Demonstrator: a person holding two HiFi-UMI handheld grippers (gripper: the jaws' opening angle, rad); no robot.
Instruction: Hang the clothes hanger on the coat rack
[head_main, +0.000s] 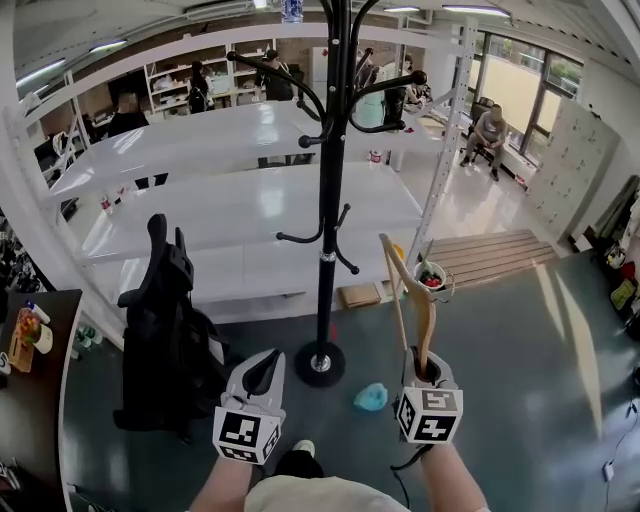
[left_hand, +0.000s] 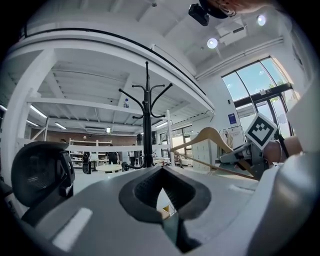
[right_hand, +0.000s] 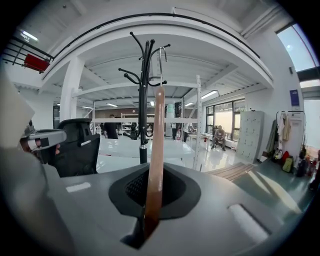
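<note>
Right tongs (right_hand: 146, 220) tight on hanger (right_hand: 156, 145).

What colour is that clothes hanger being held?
The clothes hanger is light brown wood, its hook silvery metal; clearest in the right gripper view.

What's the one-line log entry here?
right gripper: shut on hanger | left gripper: shut, empty | coat rack: hanger not hung

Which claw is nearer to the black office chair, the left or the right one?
Left. The left claw is close beside the black office chair; the right claw, holding the wooden hanger, is beyond the left one.
</note>
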